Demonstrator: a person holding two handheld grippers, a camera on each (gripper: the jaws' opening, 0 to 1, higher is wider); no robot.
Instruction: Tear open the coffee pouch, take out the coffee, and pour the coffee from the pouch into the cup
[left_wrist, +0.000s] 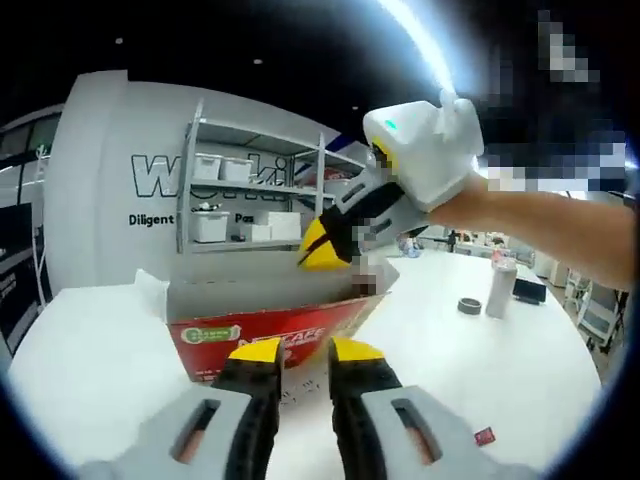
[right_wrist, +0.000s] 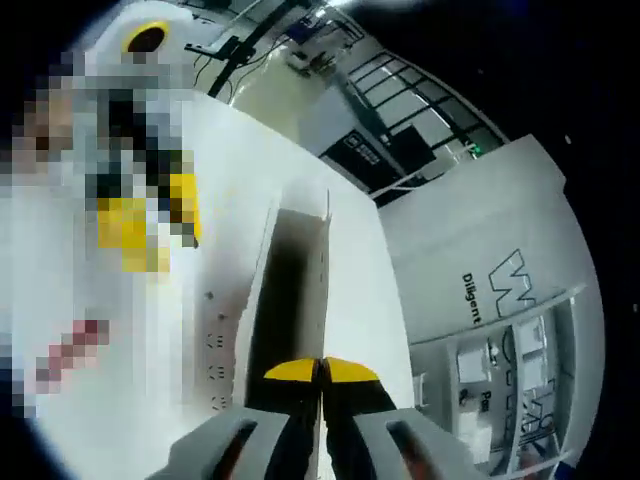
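Observation:
An open red coffee box (left_wrist: 275, 325) with grey flaps stands on the white table (left_wrist: 90, 350), just beyond my left gripper (left_wrist: 306, 352). That gripper's yellow-tipped jaws stand apart, with nothing between them that I can see. My right gripper (left_wrist: 327, 245), held in a person's hand, points down over the box's opening. In the right gripper view, my right gripper (right_wrist: 322, 371) has its yellow tips pressed together above the dark inside of the box (right_wrist: 290, 285). No pouch or cup can be made out. The left gripper (right_wrist: 135, 225) is blurred at the left.
A roll of tape (left_wrist: 470, 305), a grey can (left_wrist: 501, 285) and a black object (left_wrist: 529, 290) stand on the table at the right. A small red scrap (left_wrist: 484, 436) lies nearer. Metal shelves (left_wrist: 250, 190) with white bins stand behind against a lettered wall.

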